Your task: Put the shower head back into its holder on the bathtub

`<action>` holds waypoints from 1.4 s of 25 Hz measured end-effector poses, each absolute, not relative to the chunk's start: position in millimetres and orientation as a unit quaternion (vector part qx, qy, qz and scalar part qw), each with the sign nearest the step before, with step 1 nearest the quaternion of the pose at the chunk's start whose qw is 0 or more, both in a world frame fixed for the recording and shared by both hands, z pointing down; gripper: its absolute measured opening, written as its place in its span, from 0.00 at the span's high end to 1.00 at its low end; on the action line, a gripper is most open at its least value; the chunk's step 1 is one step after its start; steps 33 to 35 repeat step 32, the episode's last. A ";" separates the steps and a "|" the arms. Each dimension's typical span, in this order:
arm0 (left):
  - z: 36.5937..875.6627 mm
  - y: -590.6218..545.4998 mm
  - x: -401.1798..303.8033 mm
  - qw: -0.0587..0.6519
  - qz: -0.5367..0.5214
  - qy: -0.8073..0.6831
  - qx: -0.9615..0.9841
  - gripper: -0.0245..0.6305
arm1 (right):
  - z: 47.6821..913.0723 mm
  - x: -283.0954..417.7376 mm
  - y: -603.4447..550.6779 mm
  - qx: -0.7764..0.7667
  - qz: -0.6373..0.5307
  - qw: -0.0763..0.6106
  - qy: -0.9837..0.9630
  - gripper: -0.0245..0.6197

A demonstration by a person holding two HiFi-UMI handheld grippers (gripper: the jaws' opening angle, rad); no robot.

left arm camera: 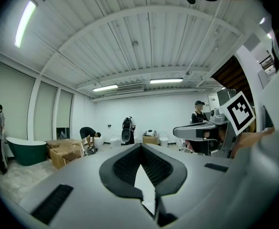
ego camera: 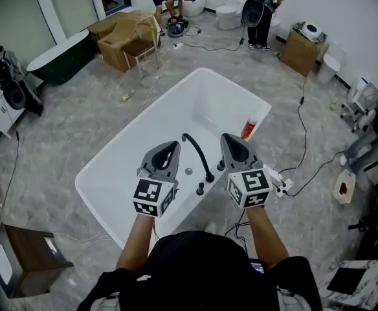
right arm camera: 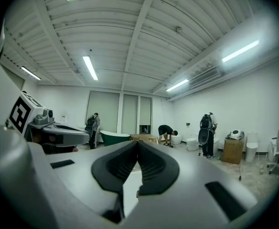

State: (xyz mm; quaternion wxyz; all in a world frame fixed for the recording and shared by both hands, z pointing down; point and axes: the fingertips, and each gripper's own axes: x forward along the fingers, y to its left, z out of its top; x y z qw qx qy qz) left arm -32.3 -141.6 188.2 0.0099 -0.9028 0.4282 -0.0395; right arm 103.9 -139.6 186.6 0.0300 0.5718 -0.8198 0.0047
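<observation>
Both the left gripper (ego camera: 168, 146) and right gripper (ego camera: 232, 139) are hovering lower-centre over the bathtub (ego camera: 202, 105), fingers shut on nothing; shower head unseen.

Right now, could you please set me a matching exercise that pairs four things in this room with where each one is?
Things:
1. faucet
2. bottle
3. green bathtub
4. cardboard boxes

Places (as the head view shows them):
A. on the floor at the far left, by the wall
B. on the right-hand rim of the white bathtub
C. on the floor beyond the white bathtub, beside a chair
D. on the near end of the white bathtub

Pairs: 1-D, 2-B, 3-A, 4-C
</observation>
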 end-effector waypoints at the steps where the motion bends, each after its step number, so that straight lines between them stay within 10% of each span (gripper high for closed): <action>1: 187.9 -141.3 -31.5 0.010 -0.038 0.428 -0.903 0.94 | 186.8 104.5 -139.3 0.572 0.004 0.030 -0.820 0.93; 35: 191.9 -146.4 -21.6 0.010 -0.038 0.428 -0.903 0.94 | 191.3 109.6 -145.4 0.577 0.007 0.033 -0.816 0.93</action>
